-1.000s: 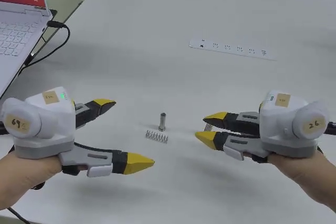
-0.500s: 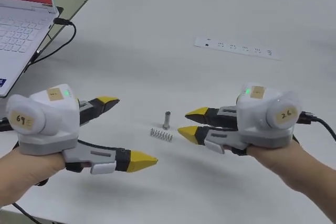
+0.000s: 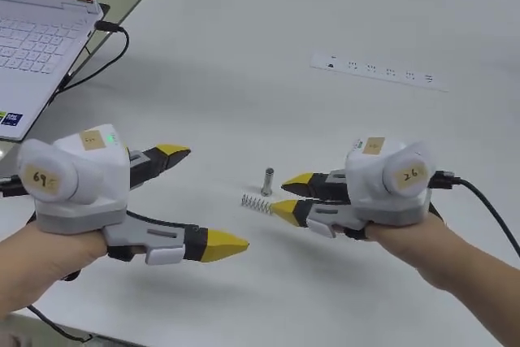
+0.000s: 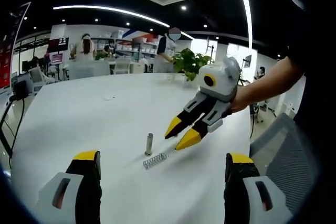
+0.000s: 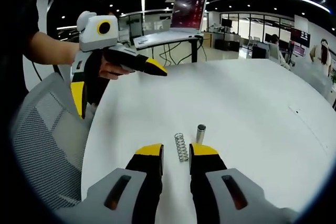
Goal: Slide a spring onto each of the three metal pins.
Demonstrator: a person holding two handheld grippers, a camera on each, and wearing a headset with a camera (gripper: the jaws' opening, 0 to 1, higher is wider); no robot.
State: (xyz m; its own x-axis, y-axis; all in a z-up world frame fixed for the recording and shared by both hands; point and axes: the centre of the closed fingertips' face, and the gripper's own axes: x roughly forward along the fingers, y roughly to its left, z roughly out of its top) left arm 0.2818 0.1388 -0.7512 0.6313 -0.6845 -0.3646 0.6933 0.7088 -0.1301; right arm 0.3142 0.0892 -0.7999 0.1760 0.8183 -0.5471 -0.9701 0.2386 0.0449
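A small coil spring (image 3: 256, 203) lies flat on the white table beside a short metal pin (image 3: 268, 180) standing upright. My right gripper (image 3: 290, 193) points left at them, jaws a narrow gap apart. In the right gripper view the spring (image 5: 181, 147) lies in line with the gap of my right gripper (image 5: 177, 150), ungripped, and the pin (image 5: 200, 133) stands just past the right jaw. My left gripper (image 3: 203, 197) hovers at the left, jaws spread wide, holding nothing. In the left gripper view my left gripper (image 4: 163, 157) faces the spring (image 4: 155, 160), the pin (image 4: 149, 144) and the right gripper (image 4: 181, 134).
An open laptop (image 3: 36, 14) sits at the far left with a black cable (image 3: 97, 67) running from it. A white power strip (image 3: 378, 73) lies farther back on the table (image 3: 244, 54). A black cord (image 3: 487, 213) trails from the right gripper.
My right gripper has moved left, bringing its tips close to the spring. The left gripper has stayed about where it was, wide open. The head camera has shifted slightly.
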